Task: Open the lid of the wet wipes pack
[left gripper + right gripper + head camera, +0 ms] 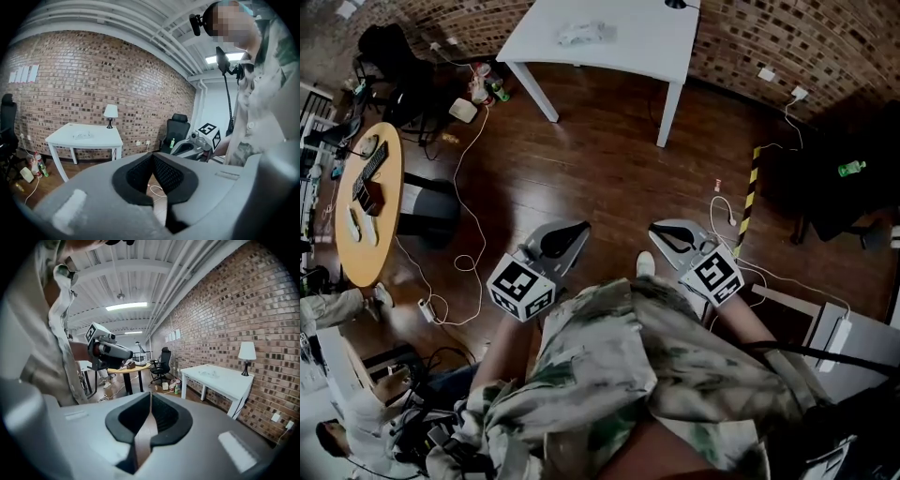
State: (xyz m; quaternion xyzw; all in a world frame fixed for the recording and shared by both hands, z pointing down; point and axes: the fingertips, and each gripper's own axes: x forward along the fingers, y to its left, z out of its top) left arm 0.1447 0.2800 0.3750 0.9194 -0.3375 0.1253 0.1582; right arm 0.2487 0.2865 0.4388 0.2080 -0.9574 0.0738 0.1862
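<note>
The wet wipes pack is a pale, crinkled packet lying on a white table across the room, far from both grippers. It also shows small in the left gripper view and the right gripper view. I hold both grippers close to my body above the wooden floor. My left gripper has its jaws shut with nothing between them, and its tips meet. My right gripper is likewise shut and empty. Each gripper shows in the other's view.
A round wooden table with a keyboard stands at the left. Cables trail over the floor, and a black-yellow strip lies at the right. A lamp stands on the white table. An office chair is near the wall.
</note>
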